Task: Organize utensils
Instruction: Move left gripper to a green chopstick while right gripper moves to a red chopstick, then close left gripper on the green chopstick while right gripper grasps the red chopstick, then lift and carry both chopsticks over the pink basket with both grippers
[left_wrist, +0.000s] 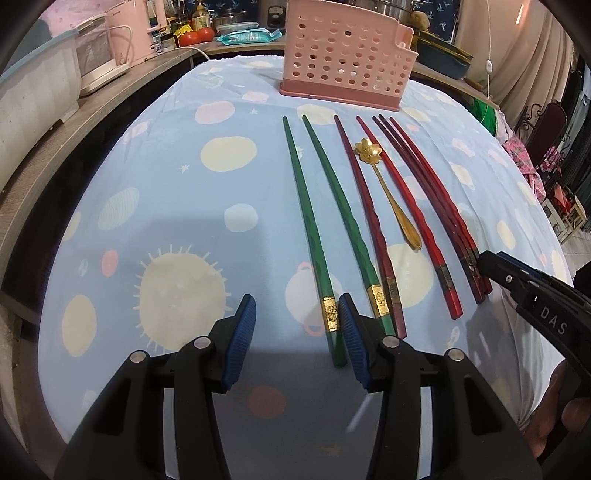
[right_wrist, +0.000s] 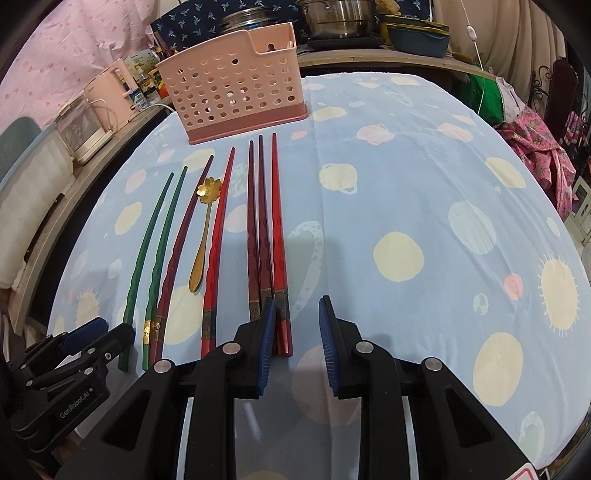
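At six o'clock of the surface (left_wrist: 177, 229), left tool (left_wrist: 297, 325) and right tool (right_wrist: 297, 325) hovering spread, empty; first pickup pending: closing on green chopstick (left_wrist: 306, 221), heading to twelve-o'clock pink holder (left_wrist: 343, 51).

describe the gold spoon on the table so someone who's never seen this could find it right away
Start at the pink perforated holder at the table's far end; a row of chopsticks lies before it. The gold spoon lies between two red chopsticks, the only metal piece, shorter, with a flower-shaped bowl.
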